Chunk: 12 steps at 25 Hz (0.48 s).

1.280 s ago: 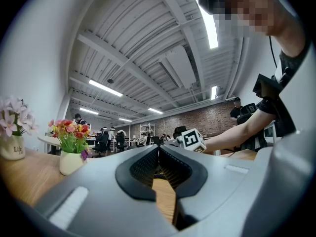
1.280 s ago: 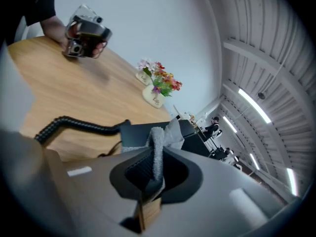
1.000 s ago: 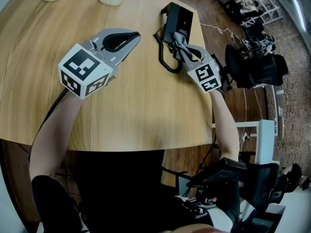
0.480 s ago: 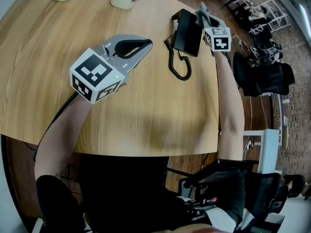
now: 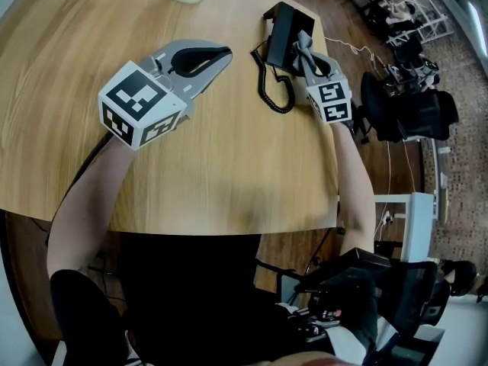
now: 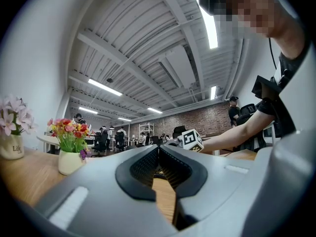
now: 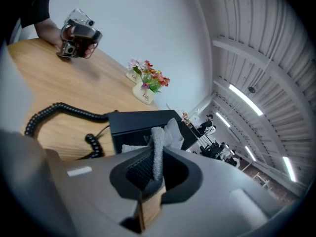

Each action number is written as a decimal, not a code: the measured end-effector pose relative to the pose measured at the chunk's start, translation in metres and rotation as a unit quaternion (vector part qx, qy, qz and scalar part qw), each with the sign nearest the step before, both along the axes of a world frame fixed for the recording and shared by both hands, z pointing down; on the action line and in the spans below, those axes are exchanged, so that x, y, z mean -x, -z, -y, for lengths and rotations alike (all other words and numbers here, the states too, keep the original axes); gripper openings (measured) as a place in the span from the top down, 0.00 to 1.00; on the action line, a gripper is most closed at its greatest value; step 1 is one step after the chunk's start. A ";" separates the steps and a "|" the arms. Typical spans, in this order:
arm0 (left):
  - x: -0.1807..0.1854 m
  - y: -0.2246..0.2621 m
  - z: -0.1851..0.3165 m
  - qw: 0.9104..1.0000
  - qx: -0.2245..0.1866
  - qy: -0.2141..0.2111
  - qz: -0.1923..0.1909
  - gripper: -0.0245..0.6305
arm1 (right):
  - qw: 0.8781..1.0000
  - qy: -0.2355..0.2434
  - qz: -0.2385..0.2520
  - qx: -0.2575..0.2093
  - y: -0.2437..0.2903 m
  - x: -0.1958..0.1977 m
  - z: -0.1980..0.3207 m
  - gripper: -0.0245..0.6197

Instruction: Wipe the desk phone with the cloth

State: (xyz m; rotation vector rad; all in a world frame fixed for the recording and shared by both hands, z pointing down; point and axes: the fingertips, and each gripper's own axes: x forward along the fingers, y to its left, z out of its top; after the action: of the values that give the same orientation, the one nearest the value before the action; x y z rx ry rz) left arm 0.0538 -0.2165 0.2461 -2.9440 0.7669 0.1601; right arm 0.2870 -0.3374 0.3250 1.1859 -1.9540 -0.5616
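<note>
Drawing back from the far rim of the tabletop [image 5: 191, 174], where it was half a second ago, the right hand-held gripper [image 5: 303, 43] is now sitting at the near right side of the desk phone [image 5: 280, 23]. Its jaws are pressing together on a grey cloth [image 7: 159, 147], and a folded tuft of that cloth is sticking out past the tips and showing against the phone's black body [image 7: 133, 125]; whether it is actually touching the casing is hard to tell. The phone is standing near the tabletop's far right edge, and its coiled cord [image 5: 268, 90] is looping toward the person over the wood, just left of the right hand-held gripper. The left hand-held gripper [image 5: 221, 52] is hovering over the tabletop to the left of the phone and apart from it, in much the same place as before; its jaws are meeting at the tips with nothing between them [image 6: 159, 154]. Two small pots are standing at the far side of the tabletop, well away from the phone: a white pot of bright flowers [image 6: 69, 157] and, further left, a white pot of pale pink flowers [image 6: 11, 142]. Beyond the tabletop's right edge a black office chair [image 5: 408, 113] is standing on the floor.
</note>
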 end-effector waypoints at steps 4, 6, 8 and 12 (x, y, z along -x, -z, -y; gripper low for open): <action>-0.001 -0.001 0.001 1.000 -0.001 0.003 -0.001 0.94 | 0.999 0.017 -0.022 0.042 -0.025 0.000 -0.047 0.94; -0.001 -0.001 0.000 1.000 -0.001 0.003 -0.002 0.94 | 0.994 0.035 -0.046 0.088 -0.040 0.003 -0.068 0.93; -0.001 -0.001 0.000 1.000 -0.001 0.003 -0.001 0.94 | 0.992 0.049 -0.047 0.108 -0.039 0.006 -0.078 0.93; -0.002 0.000 -0.002 1.000 -0.001 -0.002 0.002 0.94 | 0.999 0.033 0.011 0.039 0.022 0.005 -0.041 0.93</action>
State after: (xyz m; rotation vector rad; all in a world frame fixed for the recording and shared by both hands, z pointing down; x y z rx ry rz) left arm 0.0556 -0.2148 0.2464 -2.9434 0.7613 0.1563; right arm 0.2818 -0.2968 0.3032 1.0877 -2.0207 -0.5040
